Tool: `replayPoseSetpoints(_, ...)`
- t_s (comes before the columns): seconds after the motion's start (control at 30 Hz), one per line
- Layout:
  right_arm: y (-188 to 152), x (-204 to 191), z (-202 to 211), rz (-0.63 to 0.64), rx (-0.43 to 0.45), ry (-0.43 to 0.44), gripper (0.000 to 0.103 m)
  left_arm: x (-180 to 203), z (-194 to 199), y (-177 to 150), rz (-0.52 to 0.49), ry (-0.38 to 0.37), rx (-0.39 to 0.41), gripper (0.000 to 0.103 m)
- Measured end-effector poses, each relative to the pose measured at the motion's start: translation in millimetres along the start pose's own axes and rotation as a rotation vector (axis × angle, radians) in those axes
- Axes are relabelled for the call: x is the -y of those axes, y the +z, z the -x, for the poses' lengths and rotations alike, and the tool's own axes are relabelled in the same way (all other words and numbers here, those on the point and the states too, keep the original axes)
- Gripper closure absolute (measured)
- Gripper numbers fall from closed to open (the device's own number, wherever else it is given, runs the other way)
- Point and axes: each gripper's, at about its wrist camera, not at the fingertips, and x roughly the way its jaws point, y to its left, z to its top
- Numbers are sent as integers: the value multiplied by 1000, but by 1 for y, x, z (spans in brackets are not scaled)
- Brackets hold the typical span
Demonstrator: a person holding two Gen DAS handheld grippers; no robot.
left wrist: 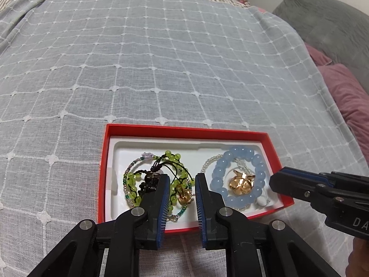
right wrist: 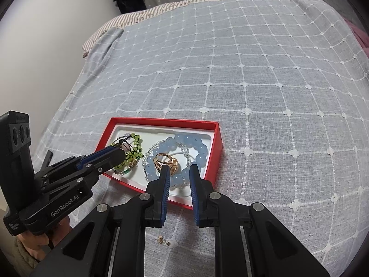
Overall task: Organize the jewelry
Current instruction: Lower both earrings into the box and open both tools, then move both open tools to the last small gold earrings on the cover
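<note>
A red box with a white insert lies on a bed covered by a grey-blue bedspread stitched in a white grid. In the box's left part sits a tangle of green bead bracelets with dark cord and a small gold ring; in the right part a blue bead bracelet lies in a loop around a cluster of gold rings, with a strand of small clear beads beneath it.

The left gripper hangs over the near edge of the box, above the green tangle. Its fingers stand a narrow gap apart — nothing is clamped between them, only the jewelry lying in the box showing through the gap.

The right gripper hovers over the blue bracelet's near side, just beside the gold rings. Its fingers are likewise slightly parted and hold nothing. In the left wrist view it reaches in from the right, its tip at the box's right wall.

On the bedspread outside the box, near the right gripper's base, lies a small gold earring — well apart from the rest. Pink and grey pillows lie along the bed's right side.
</note>
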Motion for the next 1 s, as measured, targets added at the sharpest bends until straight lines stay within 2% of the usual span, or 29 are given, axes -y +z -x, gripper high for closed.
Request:
replayPoseSetpoints(0.3,0,5,15,-31,29,18,84,-4,15,2,29,-22,31,86)
replayPoseSetpoints(0.5,-7,3,22,-24,19,22,77,-6,23,-2,24,-9,38,86)
replayPoseSetpoints(0.87,-25,-6,31,5,-7,-10,74,2,28,-22,-14,19,-8,86)
replayPoseSetpoints(1.0,-28,-4,26,3,-27,-21,74,5,27,-31,-28,18,-53,86)
